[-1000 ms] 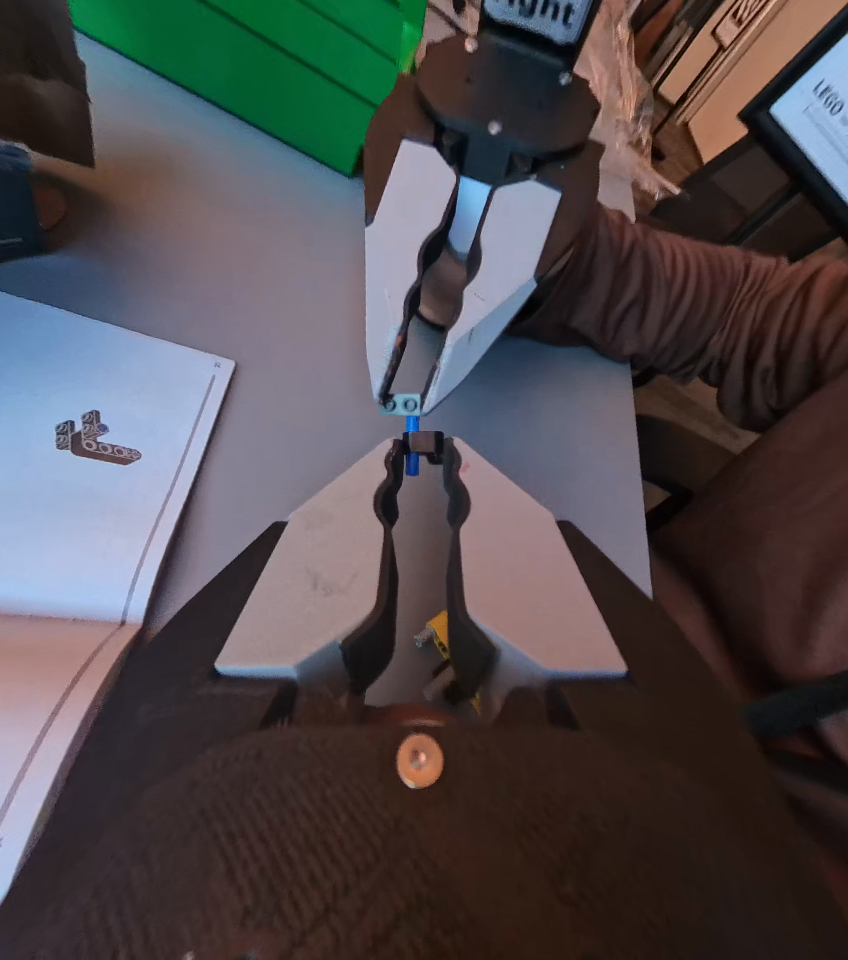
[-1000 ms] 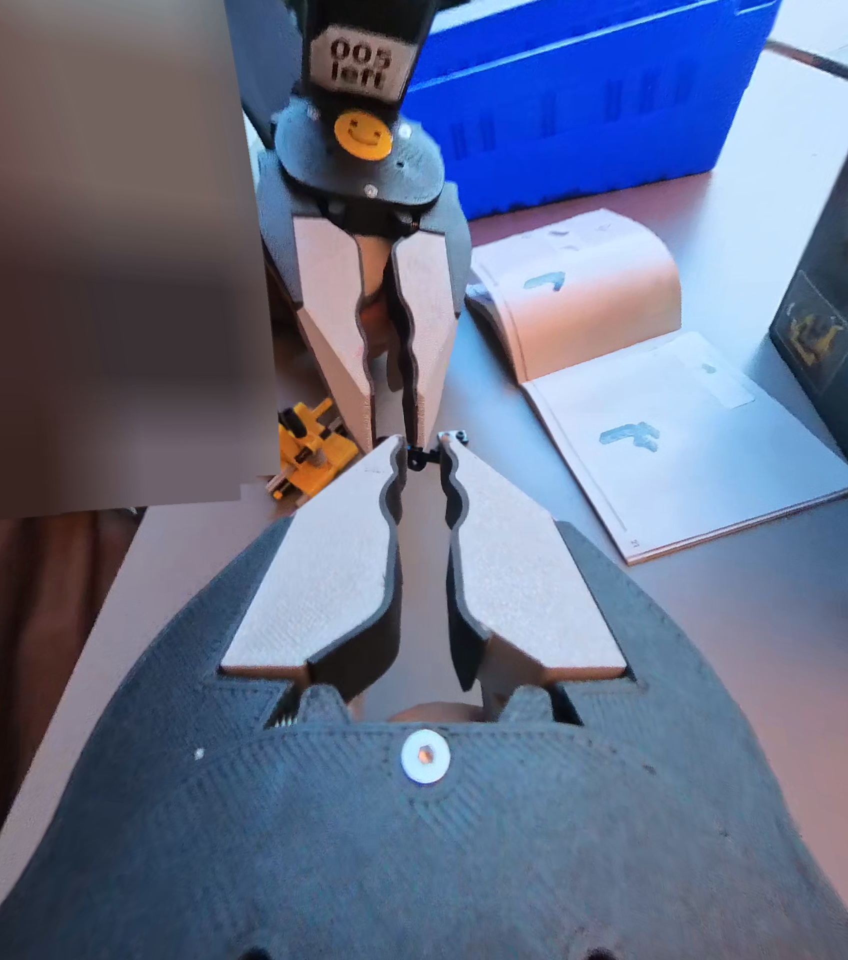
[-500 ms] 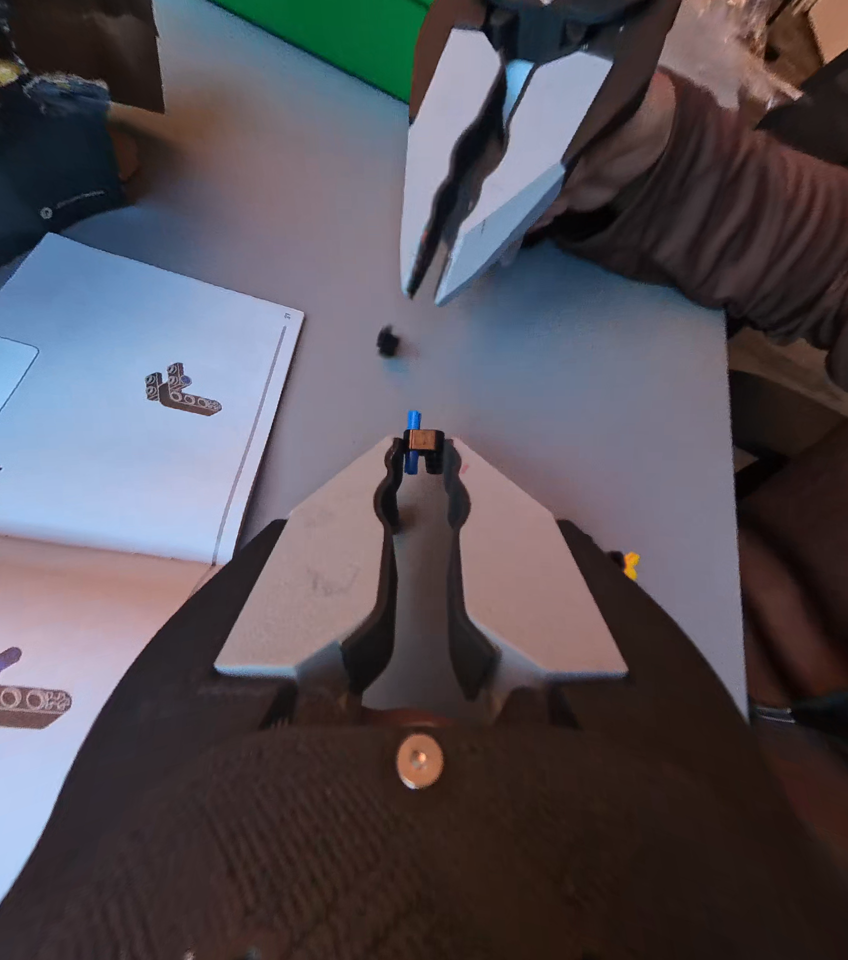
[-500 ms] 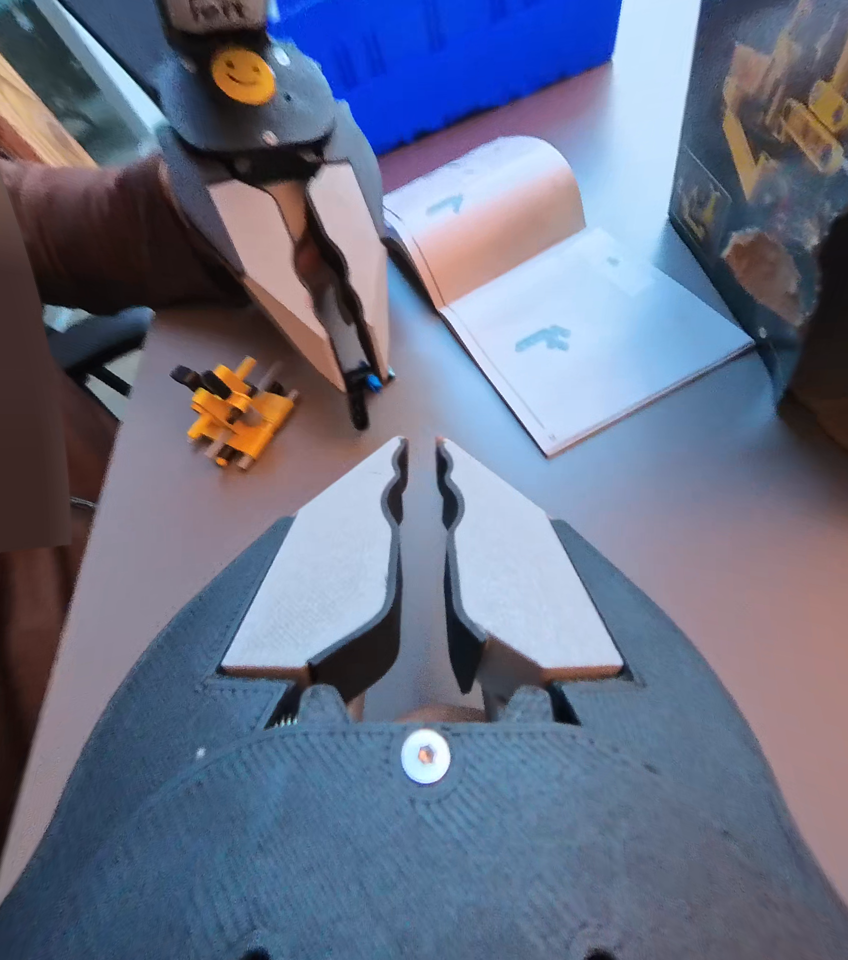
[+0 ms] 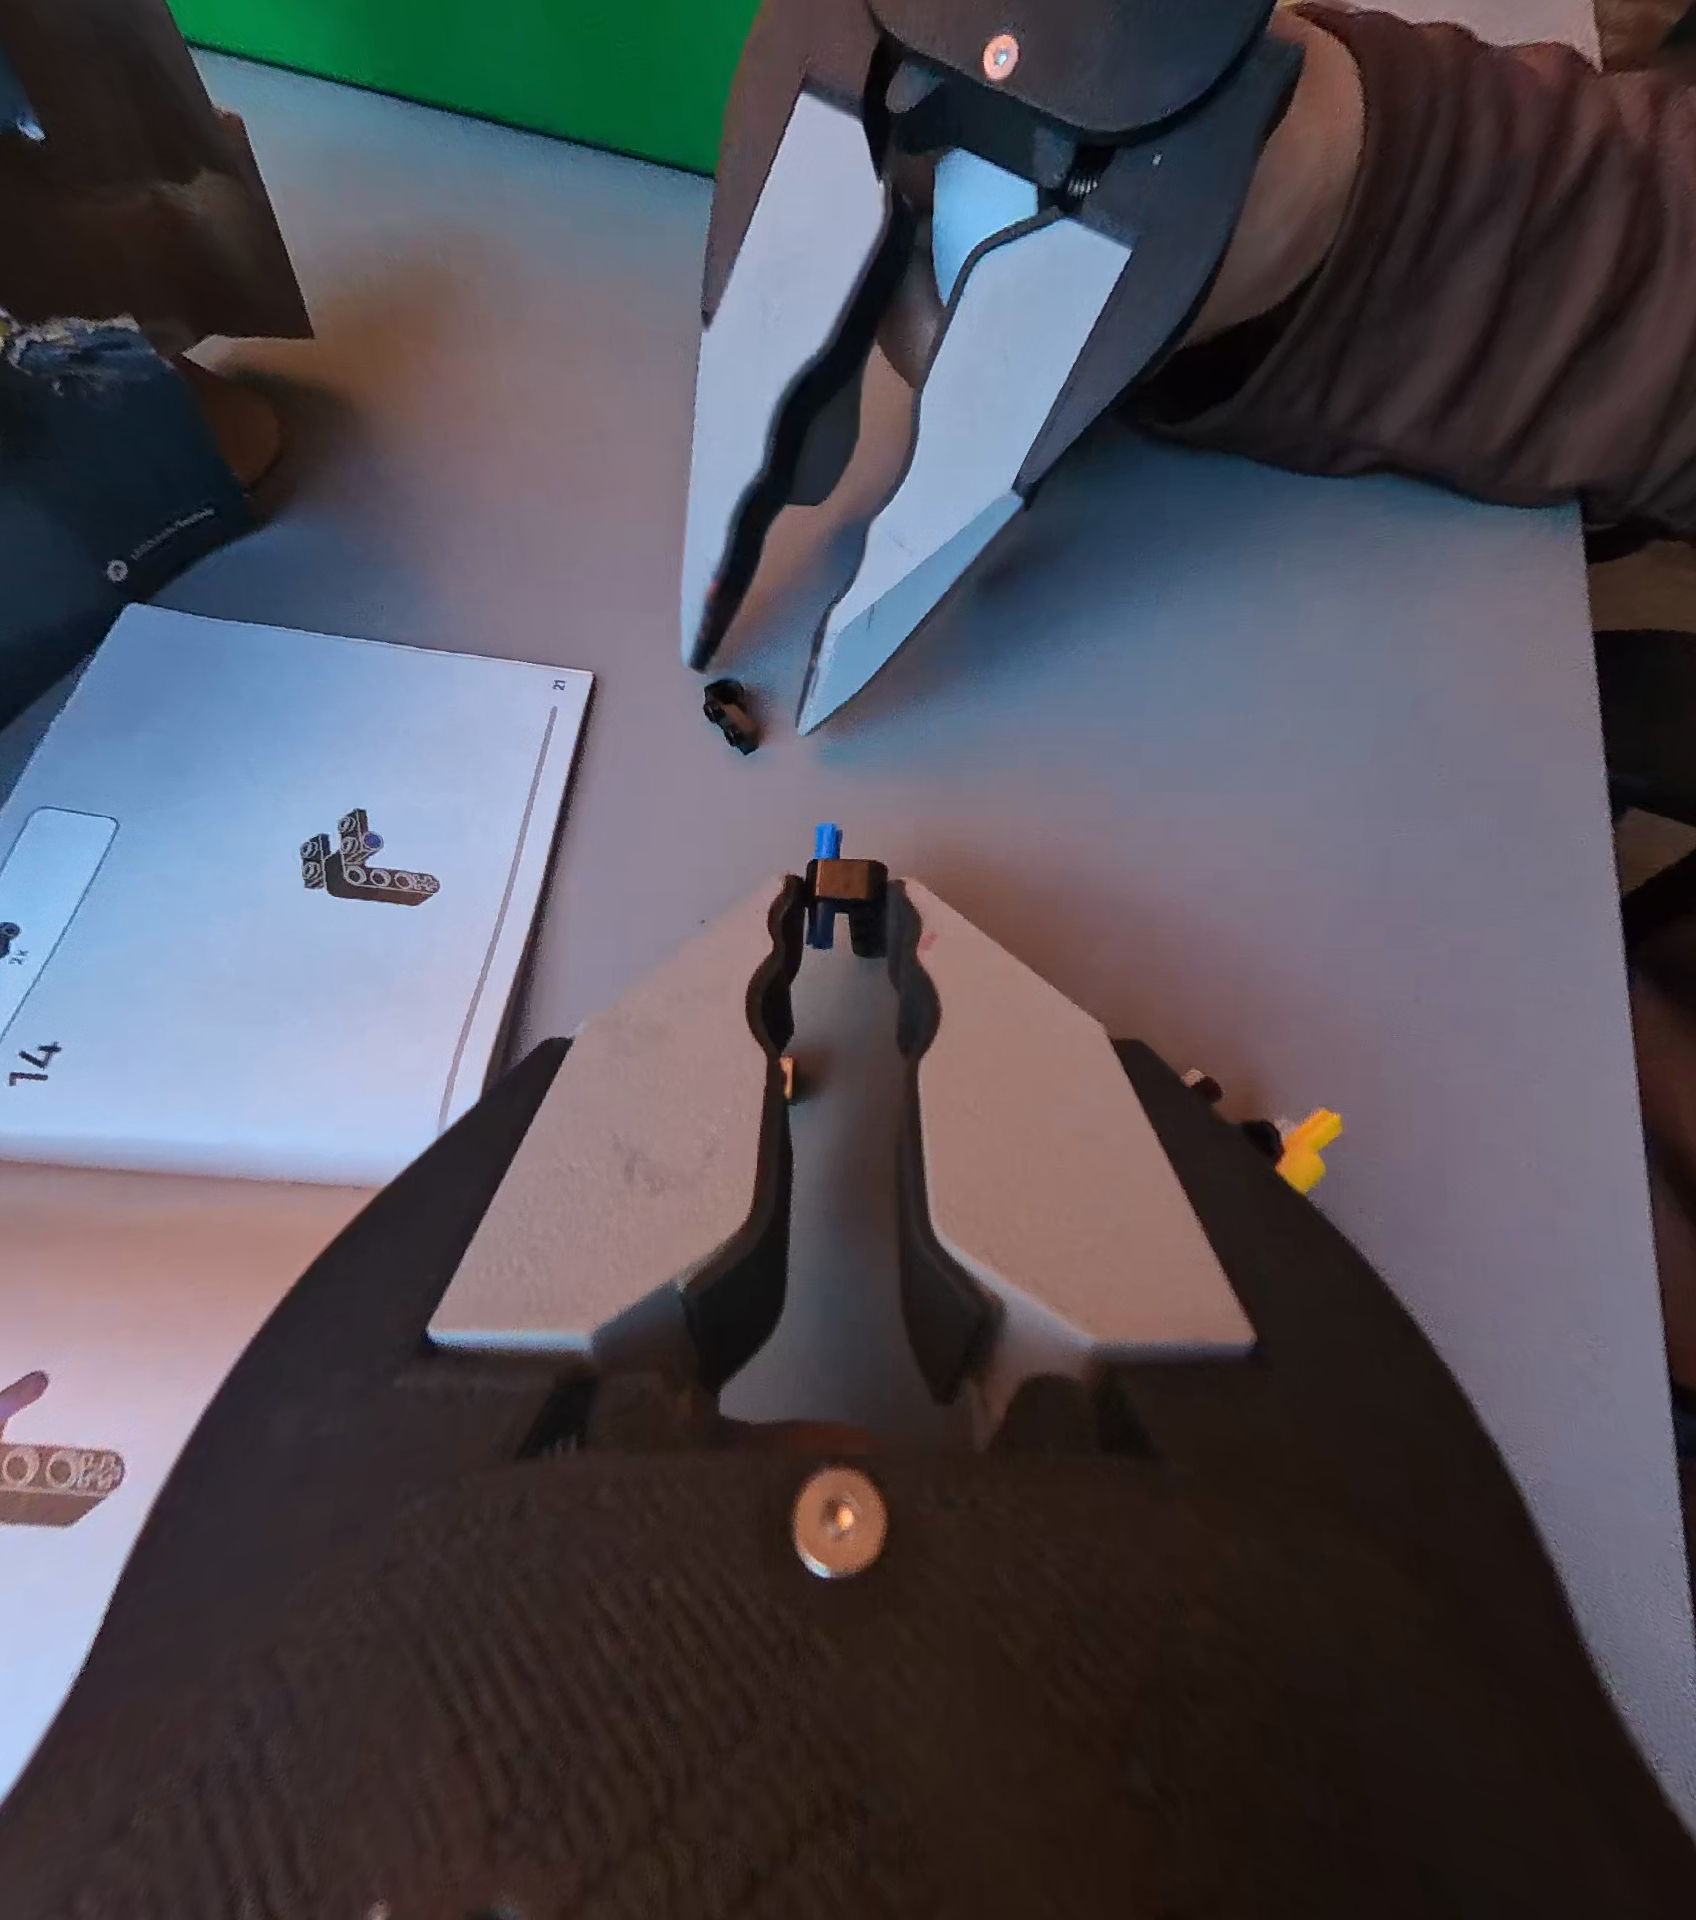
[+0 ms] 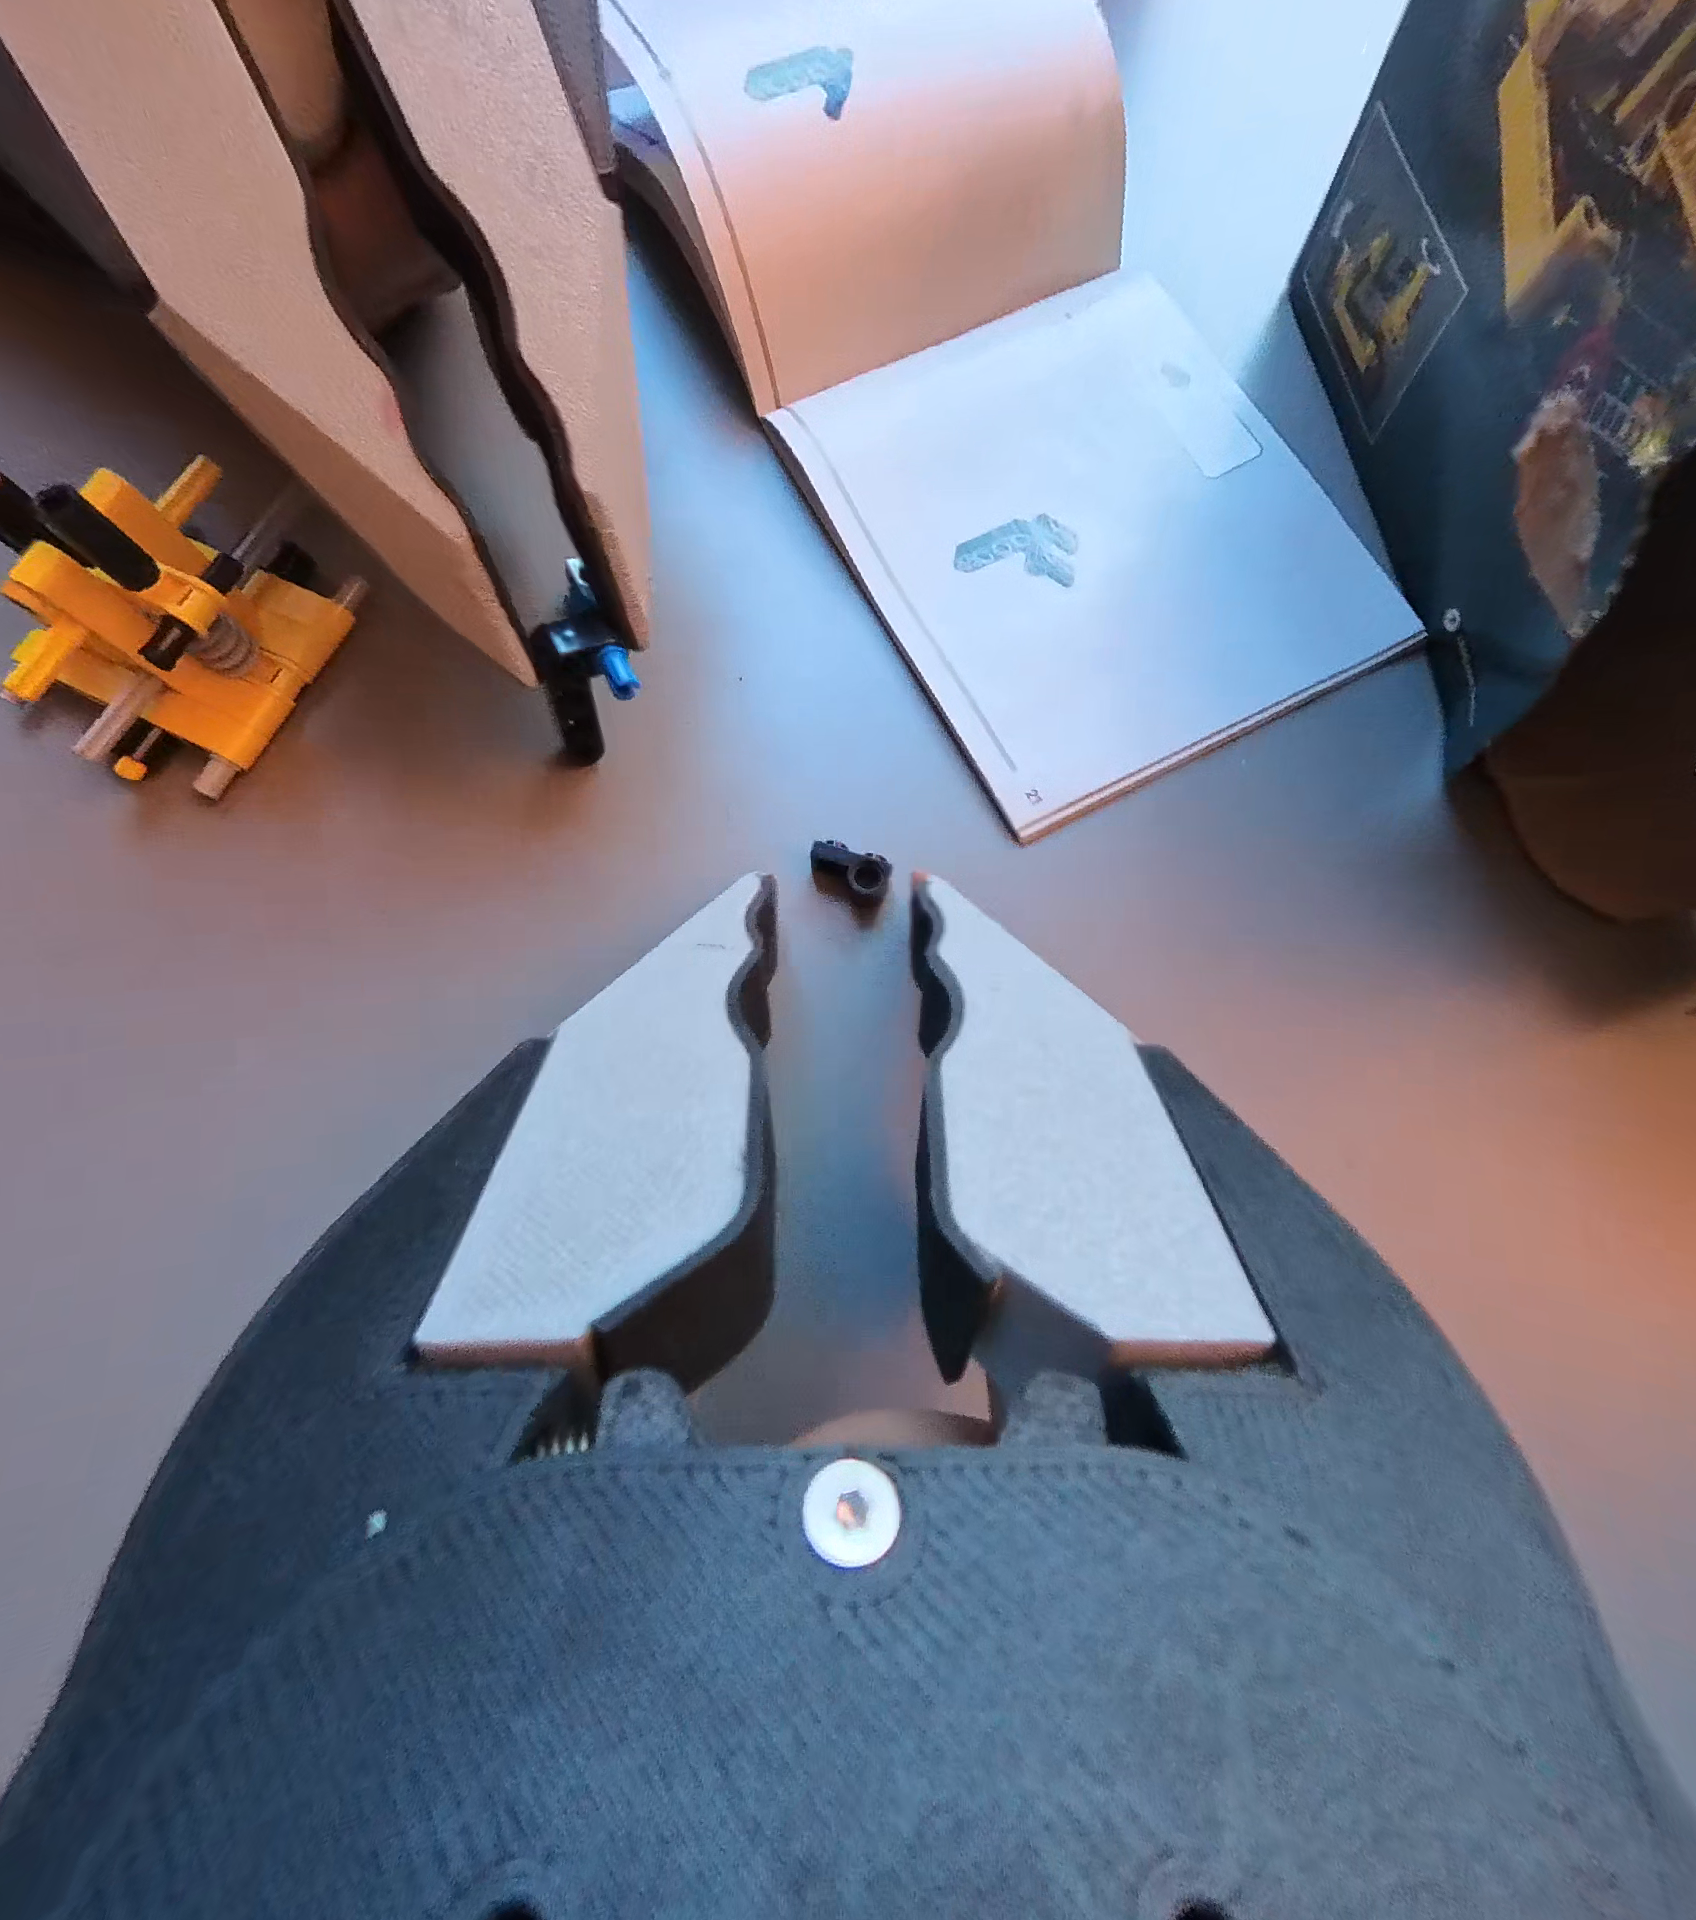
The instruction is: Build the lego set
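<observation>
My left gripper [image 5: 844,896] is shut on a black angled beam [image 5: 849,881] with a blue pin [image 5: 826,837] sticking out of it, held just above the grey table [image 5: 1239,831]. The right wrist view shows the same beam [image 6: 574,686] hanging from the left gripper [image 6: 579,644]. A small black connector [image 6: 852,865] lies on the table just beyond the tips of my right gripper [image 6: 842,883], which is open and empty. In the left wrist view the connector [image 5: 732,715] lies beside the right gripper [image 5: 756,691].
A yellow partly built assembly [image 6: 169,634] lies on the table beside the left gripper. An open instruction booklet [image 6: 1083,540] and the dark set box [image 6: 1550,312] lie to the right. A green bin [image 5: 511,62] stands at the back. A person's brown sleeve [image 5: 1498,260] rests near the table edge. The grippers' ends are close to 6 cm from one another.
The small connector left the right gripper and now lies on the table. The right gripper drew back from the left one, dropped toward the connector and opened wider. The left gripper kept its beam.
</observation>
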The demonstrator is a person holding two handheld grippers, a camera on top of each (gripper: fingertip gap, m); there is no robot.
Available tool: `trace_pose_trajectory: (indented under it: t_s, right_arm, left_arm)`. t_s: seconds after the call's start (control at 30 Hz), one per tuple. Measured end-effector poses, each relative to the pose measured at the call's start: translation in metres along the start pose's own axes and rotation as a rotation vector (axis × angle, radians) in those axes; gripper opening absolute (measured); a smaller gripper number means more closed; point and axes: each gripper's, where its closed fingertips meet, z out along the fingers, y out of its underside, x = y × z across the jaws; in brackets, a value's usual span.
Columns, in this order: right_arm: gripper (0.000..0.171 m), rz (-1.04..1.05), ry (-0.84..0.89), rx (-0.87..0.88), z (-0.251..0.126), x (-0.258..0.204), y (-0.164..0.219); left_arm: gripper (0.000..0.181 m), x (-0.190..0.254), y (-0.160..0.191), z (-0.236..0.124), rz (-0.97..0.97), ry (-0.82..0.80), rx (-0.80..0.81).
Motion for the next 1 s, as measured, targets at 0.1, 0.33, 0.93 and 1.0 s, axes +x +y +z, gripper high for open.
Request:
trace_pose_trajectory:
  t_s: [0.1, 0.33, 0.93, 1.0]
  right_arm:
    - [0.013, -0.036, 0.014, -0.029, 0.004, -0.002, 0.002]
    - [0.026, -0.091, -0.007, -0.002, 0.005, -0.013, -0.004]
    - [0.019, -0.145, -0.369, 0.3, -0.026, -0.074, -0.042]
    - [0.019, -0.176, -0.391, 0.299, -0.029, -0.08, -0.042]
  left_arm:
    - [0.013, -0.003, -0.001, 0.0, 0.037, -0.032, 0.003]
    - [0.013, -0.01, -0.002, -0.001, 0.217, -0.159, -0.007]
    - [0.013, 0.046, -0.036, -0.014, 1.006, -0.165, 0.387]
    - [0.013, 0.054, -0.042, -0.02, 0.971, -0.11, 0.456]
